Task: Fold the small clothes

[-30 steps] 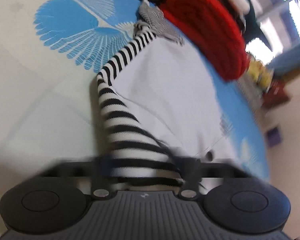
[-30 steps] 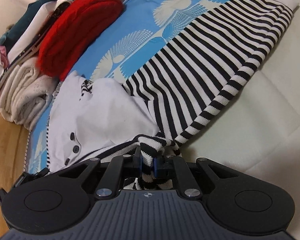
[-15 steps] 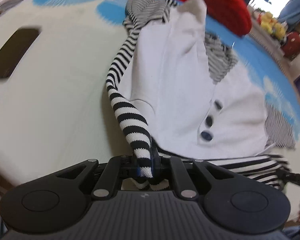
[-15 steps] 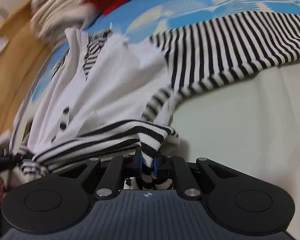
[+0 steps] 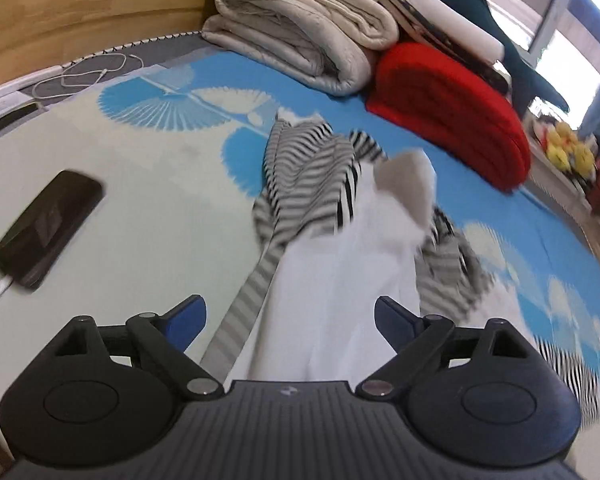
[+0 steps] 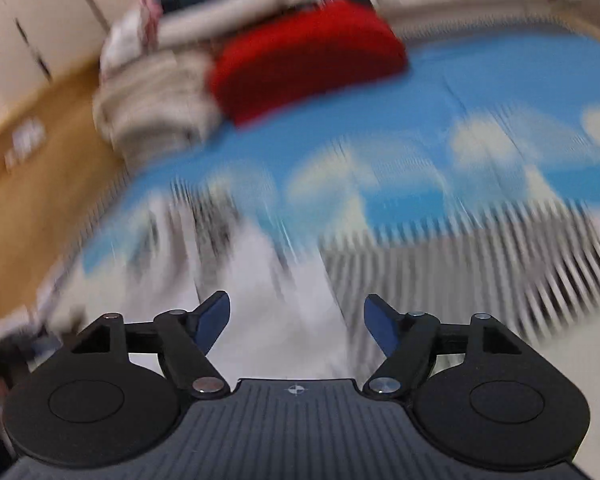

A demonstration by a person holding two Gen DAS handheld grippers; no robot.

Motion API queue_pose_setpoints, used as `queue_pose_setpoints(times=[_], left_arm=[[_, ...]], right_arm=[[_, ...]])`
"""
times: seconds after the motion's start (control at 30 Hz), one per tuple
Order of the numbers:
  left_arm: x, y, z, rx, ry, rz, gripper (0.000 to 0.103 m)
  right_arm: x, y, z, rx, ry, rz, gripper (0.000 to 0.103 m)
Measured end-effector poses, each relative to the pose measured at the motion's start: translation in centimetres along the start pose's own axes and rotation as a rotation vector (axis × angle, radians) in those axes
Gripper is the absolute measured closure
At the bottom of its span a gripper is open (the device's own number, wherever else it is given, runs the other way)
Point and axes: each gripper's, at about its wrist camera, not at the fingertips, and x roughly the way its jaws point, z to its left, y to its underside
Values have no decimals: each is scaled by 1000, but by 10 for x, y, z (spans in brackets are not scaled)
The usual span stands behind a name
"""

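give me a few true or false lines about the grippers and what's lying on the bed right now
1. The left gripper is open, holding nothing. True.
2. The right gripper is clamped on the striped sleeve. False: its fingers are spread apart, empty.
3. A black phone lies on the bed left of the striped garment. True.
4. The red folded blanket lies on top of the beige folded blankets. False: it sits beside them.
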Motion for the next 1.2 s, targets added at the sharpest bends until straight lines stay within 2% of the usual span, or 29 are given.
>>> queue_pose_setpoints(times=[0.07, 0.1, 0.2, 0.27, 0.33, 0.4, 0.43, 0.47, 0.5, 0.53, 0.6, 0.7, 0.8, 0.87, 0.9, 0.93, 0.97, 1.03, 1.07, 1.13, 1.2], left_arm=[[29, -12, -4, -35, 15, 5, 9], [44, -16, -4, -64, 17, 19, 9], [71, -22, -1, -135, 42, 84, 9], [76, -25, 3, -158, 58, 99, 9], [77, -25, 3, -141, 35, 100, 9], [79, -26, 3, -114, 30, 118, 9], [83, -24, 5, -107, 31, 127, 9], [84, -24, 7, -104, 31, 135, 9], [84, -24, 9, -111, 32, 144, 9], [85, -23, 12, -128, 40, 148, 9], [83, -23, 15, -153, 61, 153, 9], [77, -24, 16, -145, 39, 128, 9], [75, -25, 19, -146, 18, 110, 9], [76, -25, 20, -162, 17, 117, 9], [78, -25, 20, -169, 18, 124, 9], [79, -25, 19, -174, 20, 133, 9], [80, -25, 18, -177, 22, 140, 9], [81, -24, 16, -178, 21, 144, 9], [81, -24, 15, -176, 24, 145, 9], [81, -24, 12, -171, 25, 141, 9], [80, -23, 9, -160, 25, 135, 9]], right_arm=[[54, -33, 11, 12, 2, -4, 26], [94, -50, 16, 34, 7, 21, 26], [192, -73, 28, 89, 30, 118, 26], [253, -75, 40, 111, 45, 184, 26], [310, -69, 51, 96, 67, 255, 26], [350, -57, 57, 110, 81, 321, 26], [366, -52, 65, 121, 58, 354, 30], [376, -43, 71, 107, 19, 387, 42], [381, -36, 82, 48, 14, 404, 99], [383, -32, 96, -54, 25, 413, 97], [372, -39, 112, -181, 59, 322, 98], [329, -90, 105, -133, 161, 54, 98], [284, -131, 105, -99, 163, -170, 97], [262, -146, 108, -107, 214, -265, 93], [259, -147, 107, -115, 238, -273, 86], [257, -147, 106, -132, 295, -258, 72], [258, -144, 103, -131, 347, -250, 64], [254, -130, 89, -102, 421, -233, 26], [248, -122, 80, -88, 421, -216, 18], [227, -110, 61, -59, 404, -212, 18], [183, -94, 31, -33, 425, -251, 18]])
